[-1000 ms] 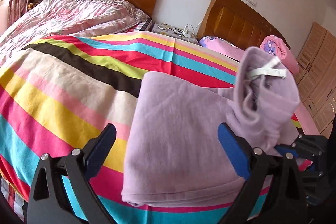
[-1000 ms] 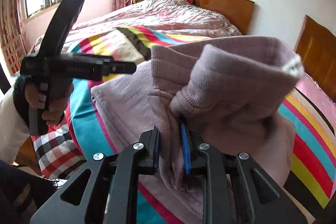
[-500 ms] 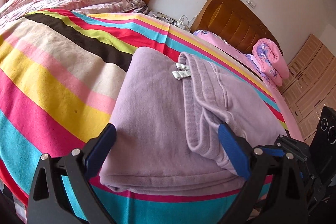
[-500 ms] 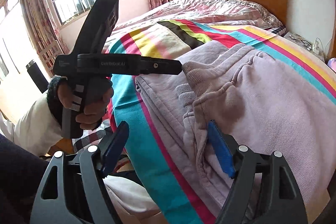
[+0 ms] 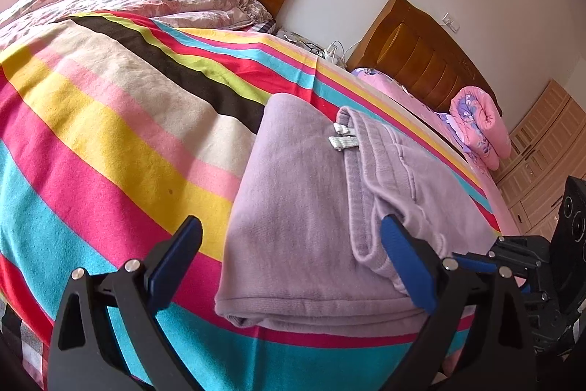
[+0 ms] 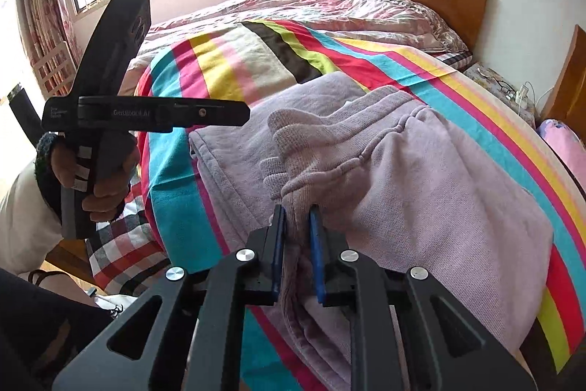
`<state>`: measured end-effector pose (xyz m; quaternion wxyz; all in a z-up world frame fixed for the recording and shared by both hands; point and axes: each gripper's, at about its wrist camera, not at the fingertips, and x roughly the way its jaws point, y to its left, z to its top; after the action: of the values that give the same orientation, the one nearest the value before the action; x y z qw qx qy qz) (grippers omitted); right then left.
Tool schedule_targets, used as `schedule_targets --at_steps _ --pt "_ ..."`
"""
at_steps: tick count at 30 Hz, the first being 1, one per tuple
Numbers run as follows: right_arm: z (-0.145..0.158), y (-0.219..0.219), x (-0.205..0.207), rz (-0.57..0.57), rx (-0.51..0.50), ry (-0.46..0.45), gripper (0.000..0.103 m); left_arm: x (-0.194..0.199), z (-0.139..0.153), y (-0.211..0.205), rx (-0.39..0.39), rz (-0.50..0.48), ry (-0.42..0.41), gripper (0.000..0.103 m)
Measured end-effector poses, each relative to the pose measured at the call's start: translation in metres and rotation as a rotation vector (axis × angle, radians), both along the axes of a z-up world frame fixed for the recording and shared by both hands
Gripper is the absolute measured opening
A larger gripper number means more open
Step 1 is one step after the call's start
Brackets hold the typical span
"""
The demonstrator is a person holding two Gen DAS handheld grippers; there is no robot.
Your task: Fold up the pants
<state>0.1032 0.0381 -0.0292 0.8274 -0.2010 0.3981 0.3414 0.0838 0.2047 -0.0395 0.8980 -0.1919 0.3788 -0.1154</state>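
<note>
While the lilac pants (image 5: 311, 207) lay folded on the striped blanket (image 5: 110, 134) at the bed's near edge, right hand-held gripper (image 6: 297, 218) had just closed, pinching their ribbed waistband, left hand-held gripper (image 5: 289, 244) gaped wide, empty, its side lettering too blurred to read

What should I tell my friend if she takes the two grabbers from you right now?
Left gripper: open, holding nothing, hovering over the near edge of the pants.
Right gripper: its jaws have just been closing and now pinch a ribbed fold of the pants near the bed's edge.
The lilac pants lie in folded layers on the striped blanket, waistband on top.
Left to do: probably finish the fold the right gripper holds, then smooth the stack.
</note>
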Motion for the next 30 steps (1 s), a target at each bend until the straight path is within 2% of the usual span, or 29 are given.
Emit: schedule_targets --at_steps 2,4,6,7,9,12,16,17,20,21,25,28,30 --pt "-0.016 0.010 -0.004 0.026 -0.091 -0.014 0.021 0.002 -0.002 0.000 -0.008 0.005 0.009 0.098" --pt "-0.014 0.012 -0.006 0.035 -0.095 -0.019 0.025 0.001 -0.003 -0.001 -0.015 0.008 0.013 0.098" --pt "-0.011 0.010 -0.008 0.063 -0.081 -0.003 0.044 -0.003 0.000 -0.001 -0.013 0.004 0.004 0.098" --pt "-0.011 0.009 -0.010 0.078 -0.086 -0.001 0.048 -0.004 0.001 0.000 -0.012 0.004 0.000 0.098" --pt "-0.015 0.005 -0.013 0.094 -0.104 -0.014 0.049 -0.006 0.002 0.003 -0.015 0.007 -0.003 0.098" --pt "-0.018 -0.004 -0.019 0.115 -0.116 -0.045 0.043 -0.009 0.003 0.009 -0.034 0.013 -0.005 0.098" --pt "-0.021 -0.003 -0.028 0.157 -0.196 -0.123 0.039 -0.010 0.003 0.009 -0.085 -0.009 0.004 0.099" --pt "-0.022 -0.002 -0.029 0.158 -0.221 -0.152 0.030 -0.010 0.003 0.007 -0.101 -0.021 0.009 0.099" --pt "-0.024 0.000 -0.035 0.199 -0.279 -0.216 0.023 -0.007 0.001 0.004 -0.168 -0.066 0.036 0.101" --pt "-0.023 0.000 -0.037 0.203 -0.283 -0.236 0.016 -0.006 0.001 0.003 -0.182 -0.068 0.045 0.101" --pt "0.005 -0.013 -0.032 0.119 -0.155 -0.262 0.012 -0.005 0.005 0.006 -0.227 -0.071 0.075 0.101" --pt "0.024 -0.027 -0.025 0.063 -0.056 -0.259 0.012 -0.008 0.016 0.012 -0.361 -0.103 0.064 0.101" --pt "0.030 -0.032 -0.022 0.042 -0.014 -0.256 0.011 -0.009 0.026 0.011 -0.413 -0.122 0.049 0.101"
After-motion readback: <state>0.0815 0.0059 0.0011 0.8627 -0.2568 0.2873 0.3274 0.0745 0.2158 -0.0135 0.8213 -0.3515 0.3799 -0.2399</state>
